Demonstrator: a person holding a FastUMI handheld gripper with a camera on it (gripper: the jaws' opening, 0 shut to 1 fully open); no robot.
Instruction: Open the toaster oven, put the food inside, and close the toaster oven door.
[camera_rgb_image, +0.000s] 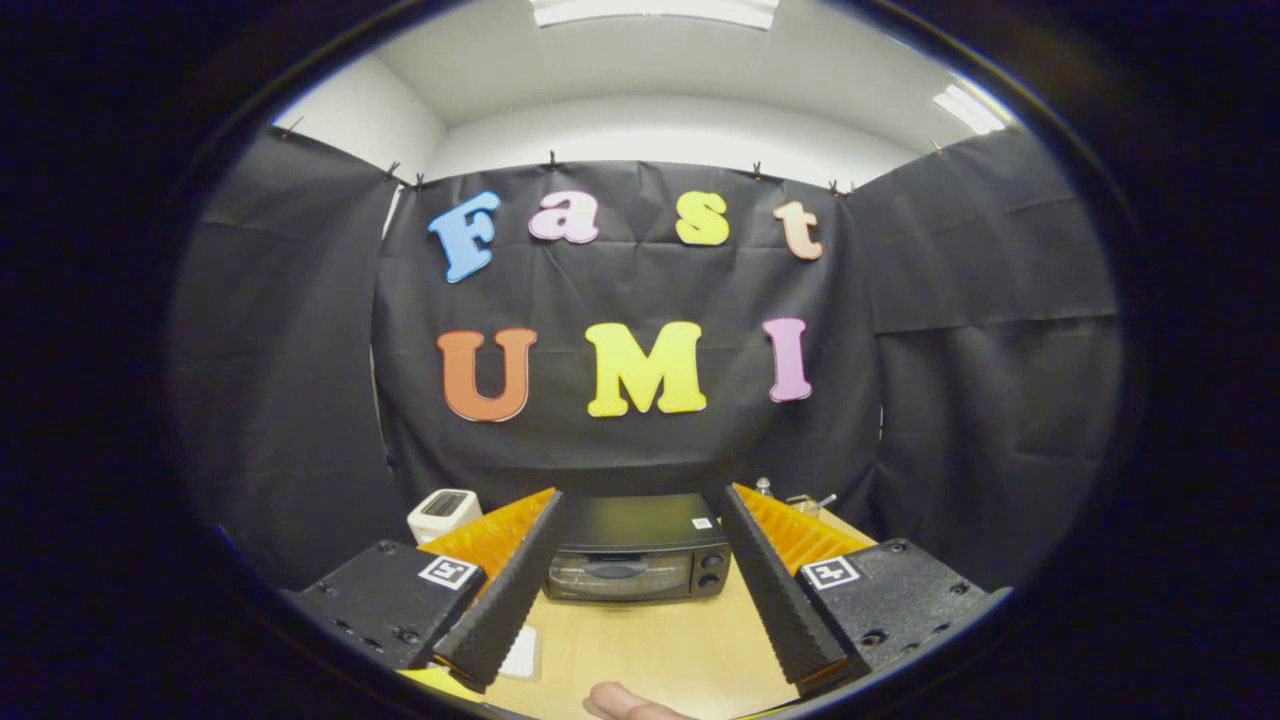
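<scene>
The gripper (640, 520) is held level with its jaws spread wide apart, nothing gripped between them. A fingertip of the person's hand (625, 703) is seen below the jaws.

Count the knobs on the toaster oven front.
2, stacked one above the other at the right end of the toaster oven front, beside its shut door: upper knob, lower knob. The open gripper frames the oven; its fingers may hide others.
</scene>
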